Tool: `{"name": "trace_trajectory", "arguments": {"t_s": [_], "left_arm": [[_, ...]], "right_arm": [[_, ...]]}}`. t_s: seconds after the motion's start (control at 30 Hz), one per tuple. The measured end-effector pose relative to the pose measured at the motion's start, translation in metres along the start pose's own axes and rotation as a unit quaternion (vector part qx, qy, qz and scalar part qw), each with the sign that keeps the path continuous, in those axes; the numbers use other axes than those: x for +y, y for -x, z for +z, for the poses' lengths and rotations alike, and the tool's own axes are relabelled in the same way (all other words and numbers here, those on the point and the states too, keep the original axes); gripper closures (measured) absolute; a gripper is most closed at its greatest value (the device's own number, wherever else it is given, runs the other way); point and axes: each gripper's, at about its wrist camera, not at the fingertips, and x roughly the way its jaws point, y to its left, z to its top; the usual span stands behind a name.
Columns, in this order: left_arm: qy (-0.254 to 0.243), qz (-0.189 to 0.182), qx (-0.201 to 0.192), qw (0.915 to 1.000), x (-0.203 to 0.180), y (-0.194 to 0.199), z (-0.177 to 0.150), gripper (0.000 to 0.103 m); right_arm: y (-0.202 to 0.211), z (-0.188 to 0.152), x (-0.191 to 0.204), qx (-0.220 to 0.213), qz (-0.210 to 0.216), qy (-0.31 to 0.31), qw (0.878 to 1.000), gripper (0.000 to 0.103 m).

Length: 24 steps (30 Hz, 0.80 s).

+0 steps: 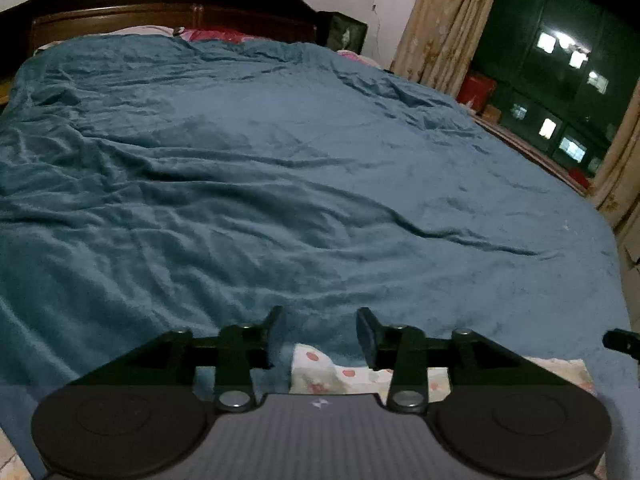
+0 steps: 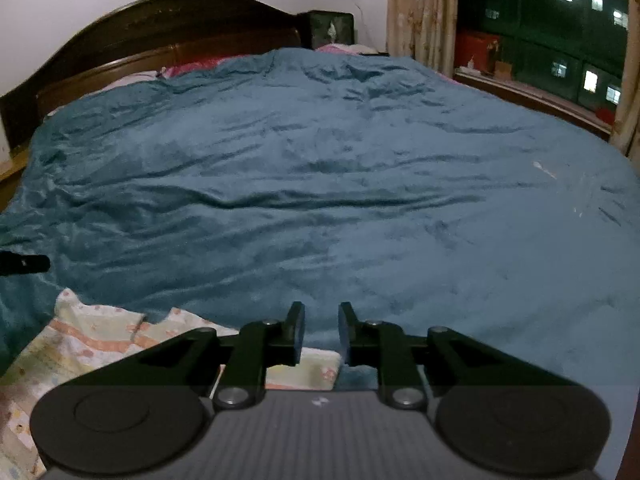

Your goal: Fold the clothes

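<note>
**Both grippers empty above the garment at the foot of the bed**

My left gripper has its jaws well apart with nothing between them; my right gripper shows a narrower gap, also empty. Both hover just above the pale patterned garment, which lies crumpled on the near edge of the teal blanket, mostly under and to the left of my right gripper.

The risk, as I judge it, is pinching blanket along with the garment: both are soft, and the garment's edge sits straight on the plush cover. A grab on a single wrinkle rather than a corner would also drag the cloth into a bunch.

Both grippers point forward along the bed toward the dark headboard, held side by side and roughly level.
</note>
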Motion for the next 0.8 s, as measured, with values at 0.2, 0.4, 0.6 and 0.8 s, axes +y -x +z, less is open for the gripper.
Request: {"name": "trace_trajectory", "arguments": {"t_s": [0.2, 0.4, 0.6, 0.8], "left_arm": [[-0.049, -0.050, 0.041, 0.9967, -0.021, -0.006, -0.019, 0.072], [-0.077, -0.077, 0.094, 0.9896, -0.043, -0.037, -0.036, 0.076], [-0.062, -0.081, 0.077, 0.9919, -0.060, -0.059, -0.034, 0.076], [-0.051, -0.106, 0.062, 0.9911, -0.061, -0.060, -0.023, 0.072]], "right_arm": [[-0.014, -0.007, 0.035, 0.041, 0.070, 0.045, 0.996, 0.083], [-0.051, -0.013, 0.077, 0.088, 0.102, 0.090, 0.987, 0.080], [-0.062, -0.001, 0.081, 0.081, 0.097, 0.094, 0.987, 0.080], [-0.082, 0.013, 0.078, 0.090, 0.103, 0.110, 0.985, 0.067]]}}
